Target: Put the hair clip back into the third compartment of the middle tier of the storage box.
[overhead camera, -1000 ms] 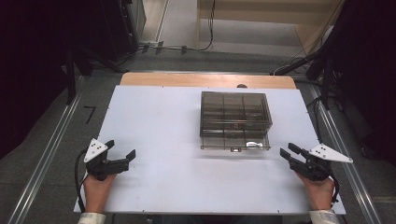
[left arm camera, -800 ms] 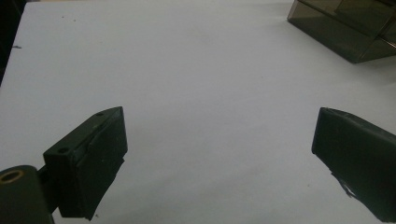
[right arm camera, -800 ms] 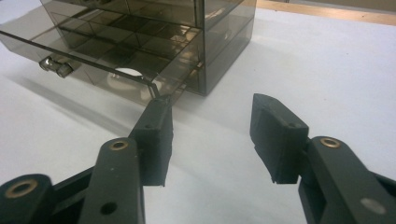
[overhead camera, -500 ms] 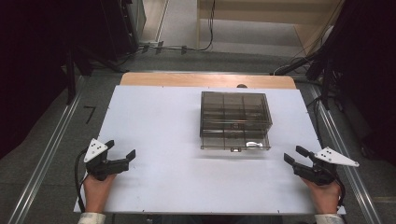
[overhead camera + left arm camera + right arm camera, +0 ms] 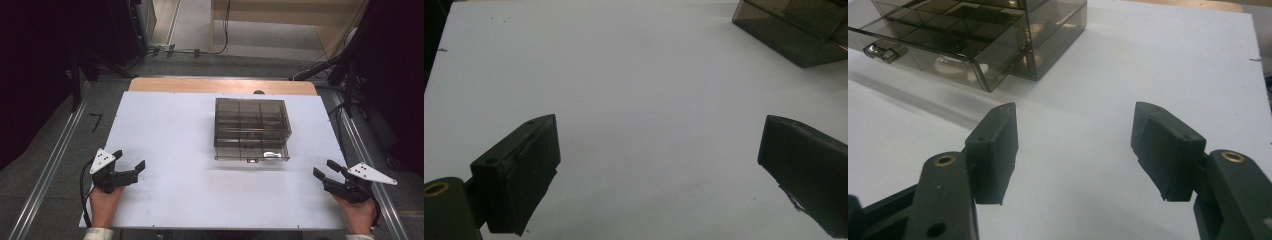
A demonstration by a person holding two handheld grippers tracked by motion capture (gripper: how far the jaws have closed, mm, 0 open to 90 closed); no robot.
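A smoky clear drawer box [image 5: 251, 129] stands on the white table [image 5: 175, 130], right of the middle. Its lower front drawer holds a small white thing [image 5: 270, 154]. My left gripper [image 5: 131, 159] rests near the front left edge, open wide with bare table between its jaws [image 5: 659, 165]. The box's corner [image 5: 794, 35] lies far off at that view's top right. My right gripper [image 5: 323, 168] sits at the front right corner, open and empty [image 5: 1075, 145]; its jaws have just been opening. The box [image 5: 973, 35] lies ahead of it to the left, apart from the jaws.
A wooden strip [image 5: 220, 86] borders the table's far edge. Metal rails [image 5: 45, 175] run along both sides on the floor, with cables and dark stands beyond. The drawer has a small metal handle [image 5: 878, 50].
The right gripper has drawn back to the right and toward the near edge, and its jaws stand wider. The left gripper and the box have not moved.
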